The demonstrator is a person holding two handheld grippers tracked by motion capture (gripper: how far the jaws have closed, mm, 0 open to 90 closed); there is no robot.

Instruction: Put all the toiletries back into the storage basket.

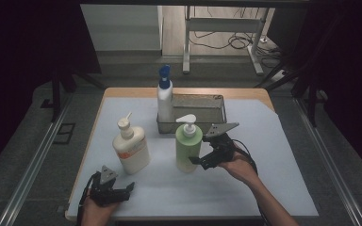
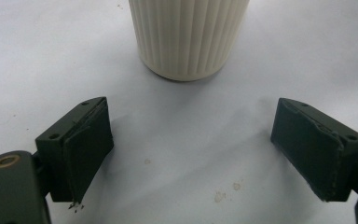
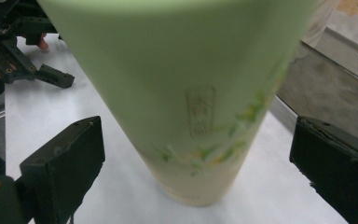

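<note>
A light green pump bottle stands upright at the middle of the white table cover. My right gripper is at its right side, open, with a jaw on each side of the bottle. In the right gripper view the green bottle stands between the two pads with a gap on each side of my right gripper. A cream pump bottle stands to the left. My left gripper rests open near the front edge. In its own view, my left gripper points at the ribbed cream bottle.
A white bottle with a blue pump stands at the left end of a metal wire basket at the back of the table. The table cover is bare to the right and front. My left gripper lies far off in the right gripper view.
</note>
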